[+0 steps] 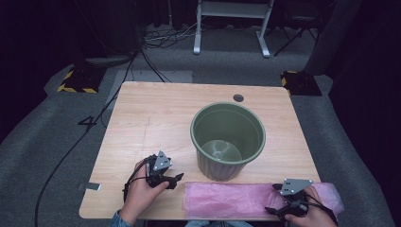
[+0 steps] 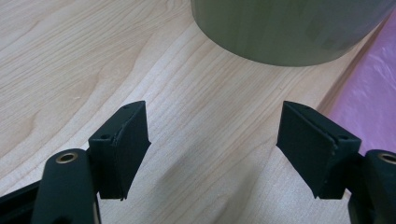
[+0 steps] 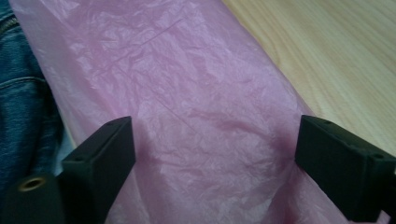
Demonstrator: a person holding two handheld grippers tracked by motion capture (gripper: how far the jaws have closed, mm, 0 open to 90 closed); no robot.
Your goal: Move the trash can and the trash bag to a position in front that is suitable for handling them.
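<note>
Wood of a light colour makes the table [image 1: 142, 118], and in the high view a green ribbed bin [image 1: 228, 140] stands upright on it, a little right of the middle, with nothing visible inside. A pink plastic bag [image 1: 227, 198] lies flat along the near edge, just in front of the bin. The left gripper [image 1: 173, 180] is held by the left hand [image 1: 139, 194] over bare wood, to the left of the bin and near the left end of the bag. The right gripper [image 1: 272, 198] is held by the right hand [image 1: 309, 215] over the right part of the bag. In the left gripper view the jaws are spread wide above the bare table, with nothing between them; the base of the bin [image 2: 289, 32] is ahead and the pink bag [image 2: 373, 102] shows at the right edge. In the right gripper view the jaws are also spread wide and hang over the wrinkled pink bag [image 3: 187, 116], without pinching it. Blue jeans [image 3: 21, 107] are seen at the left, and table wood [image 3: 336, 56] at the upper right.
</note>
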